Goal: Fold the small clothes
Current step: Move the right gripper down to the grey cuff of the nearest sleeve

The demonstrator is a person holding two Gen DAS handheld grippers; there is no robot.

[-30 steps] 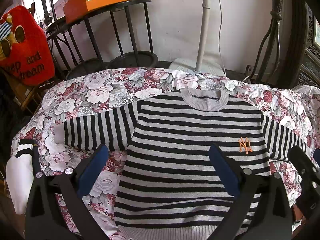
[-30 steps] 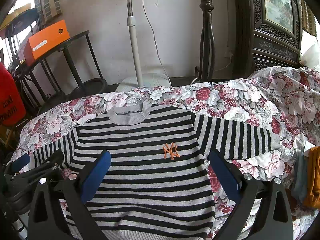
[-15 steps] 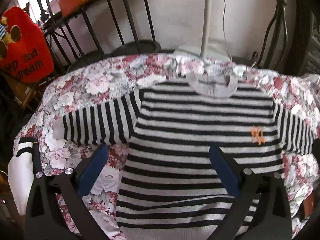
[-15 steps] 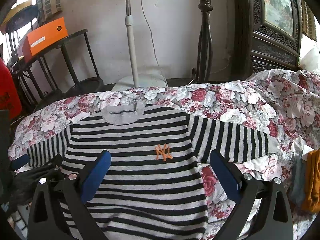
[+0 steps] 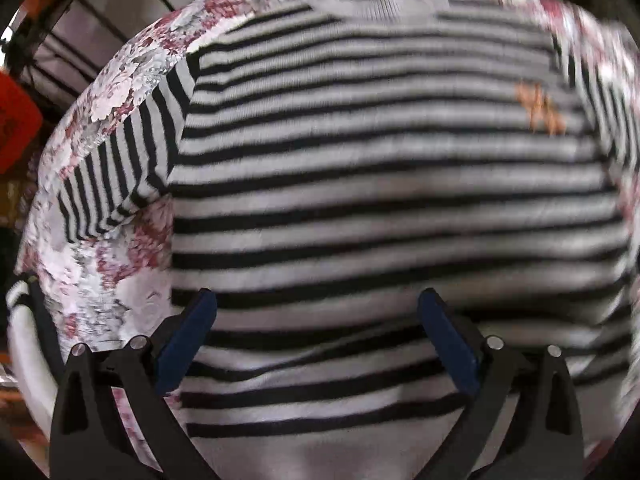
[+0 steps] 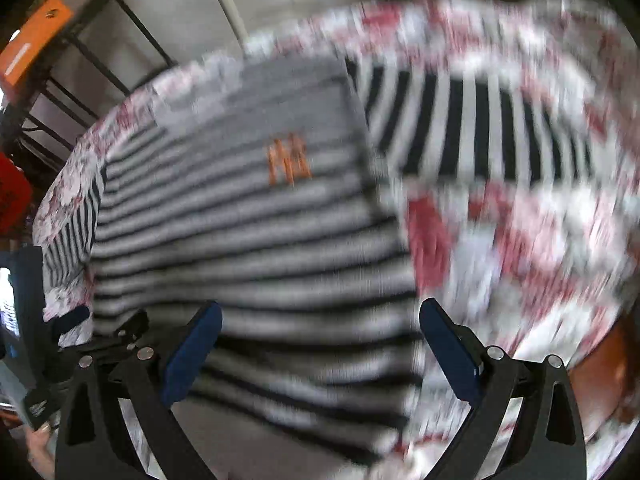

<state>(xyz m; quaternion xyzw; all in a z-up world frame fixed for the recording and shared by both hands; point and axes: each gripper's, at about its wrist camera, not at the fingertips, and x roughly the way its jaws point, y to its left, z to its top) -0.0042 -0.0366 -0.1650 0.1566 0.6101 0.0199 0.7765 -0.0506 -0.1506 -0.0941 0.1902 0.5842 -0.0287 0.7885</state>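
A floral cloth [image 5: 120,80] covers the surface; an orange box [image 6: 28,52] sits on a black rack [image 6: 100,40].

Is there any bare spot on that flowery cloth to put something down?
Yes: flowered cloth lies bare below the striped sweater's left sleeve, and below the right sleeve in the right view. The middle is covered by the sweater.

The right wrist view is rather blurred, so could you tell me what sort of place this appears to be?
Probably a lived-in home room: a striped sweater lies on a floral bedspread, with a black metal rack against the wall.
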